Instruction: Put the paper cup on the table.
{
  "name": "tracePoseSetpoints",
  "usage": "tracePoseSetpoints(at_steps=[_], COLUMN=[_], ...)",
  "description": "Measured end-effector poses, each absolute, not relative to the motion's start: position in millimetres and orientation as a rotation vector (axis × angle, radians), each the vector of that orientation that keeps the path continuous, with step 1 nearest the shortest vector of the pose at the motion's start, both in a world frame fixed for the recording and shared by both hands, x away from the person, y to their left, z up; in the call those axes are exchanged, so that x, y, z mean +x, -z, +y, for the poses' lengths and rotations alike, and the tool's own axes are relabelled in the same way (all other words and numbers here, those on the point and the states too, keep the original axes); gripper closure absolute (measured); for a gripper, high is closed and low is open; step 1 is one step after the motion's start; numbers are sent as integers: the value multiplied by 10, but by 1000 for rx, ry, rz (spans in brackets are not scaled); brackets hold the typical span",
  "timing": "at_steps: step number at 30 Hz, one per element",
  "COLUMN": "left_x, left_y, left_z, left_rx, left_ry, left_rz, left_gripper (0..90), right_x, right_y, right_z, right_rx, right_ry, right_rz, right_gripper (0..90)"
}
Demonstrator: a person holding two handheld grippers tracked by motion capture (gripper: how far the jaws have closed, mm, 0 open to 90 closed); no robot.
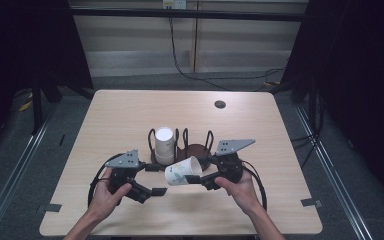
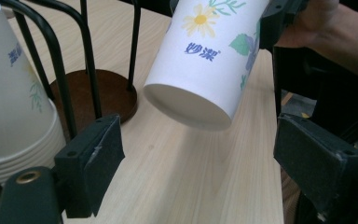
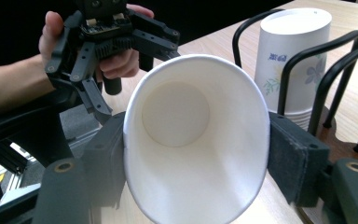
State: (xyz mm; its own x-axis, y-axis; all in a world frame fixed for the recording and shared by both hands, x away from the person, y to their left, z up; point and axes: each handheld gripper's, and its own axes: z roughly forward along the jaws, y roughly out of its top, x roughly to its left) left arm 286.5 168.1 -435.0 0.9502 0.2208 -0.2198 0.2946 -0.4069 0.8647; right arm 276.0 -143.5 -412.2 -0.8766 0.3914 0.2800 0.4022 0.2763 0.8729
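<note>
At frame centre the right gripper (image 1: 196, 178) is squeezing a light, crushable paper cup (image 1: 182, 171) near its rim; the left gripper (image 1: 152, 179) is hanging open, empty.

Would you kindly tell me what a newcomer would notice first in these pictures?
Foremost is the flowered paper cup near the table's front centre, tilted on its side above the table and squeezed at its rim by the right gripper. Just behind it, a stack of upside-down cups stands in a black wire rack. The left gripper waits open.
</note>
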Motion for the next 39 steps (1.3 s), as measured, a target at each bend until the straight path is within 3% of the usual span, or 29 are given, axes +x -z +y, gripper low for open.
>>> tracePoseSetpoints(at_steps=[39], left_x=[2941], left_y=[4525], left_z=[1966], left_rx=[2072], left_ry=[40], left_rz=[499], left_gripper=[161], right_x=[2612], right_y=[4078], right_z=[-1994], right_rx=[-940], right_ry=[1618], right_rz=[-2576], right_gripper=[289])
